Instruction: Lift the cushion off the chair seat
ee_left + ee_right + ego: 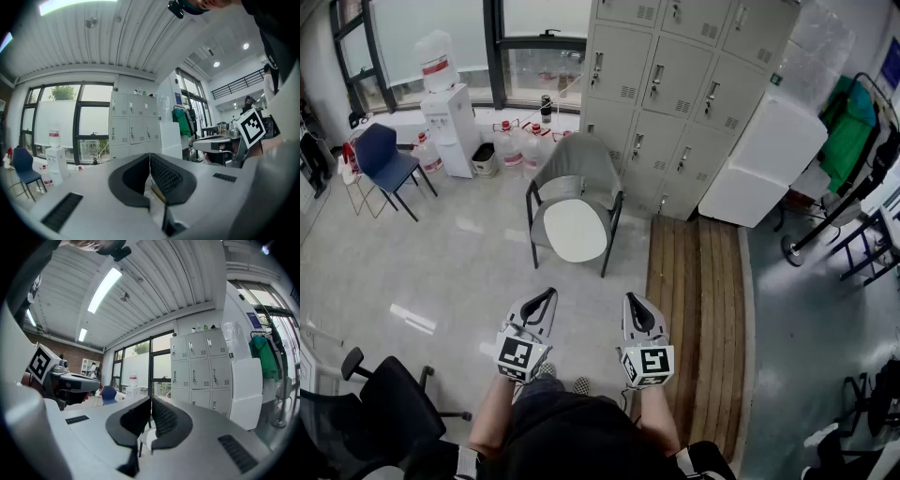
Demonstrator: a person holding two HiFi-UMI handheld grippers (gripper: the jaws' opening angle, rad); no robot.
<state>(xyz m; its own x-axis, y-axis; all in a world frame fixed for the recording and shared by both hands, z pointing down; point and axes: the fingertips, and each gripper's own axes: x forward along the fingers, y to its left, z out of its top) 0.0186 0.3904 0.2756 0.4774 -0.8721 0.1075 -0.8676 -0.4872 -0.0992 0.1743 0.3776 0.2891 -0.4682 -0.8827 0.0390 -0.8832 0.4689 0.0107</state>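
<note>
Both claws are closed and empty: the left gripper [550, 294] and the right gripper [631, 299] are held side by side, roughly level, at the near edge of the room. Each one's jaws are pressed together at the tips with nothing between them, as the left gripper view [150, 157] and the right gripper view [151, 400] both show. The person's forearms reach out behind them, and each gripper carries its marker cube at the back.

Well beyond the tips, the white oval cushion [576, 230] lies flat on the seat of a grey armchair [579, 167], untouched and far from either claw. The armchair stands on the pale floor [459, 272] in front of a bank of grey lockers [675, 75], with a strip of wooden boards [698, 309] just to its right.

To the far left are a blue chair [382, 159] and a white water dispenser [450, 120] under the windows [441, 28], with water bottles [511, 142] lined along the wall beside it. On the right, a white cabinet [773, 155] leans by the lockers, and a green garment [848, 122] hangs on a rack. A black office chair [394, 403] sits at the near left.
</note>
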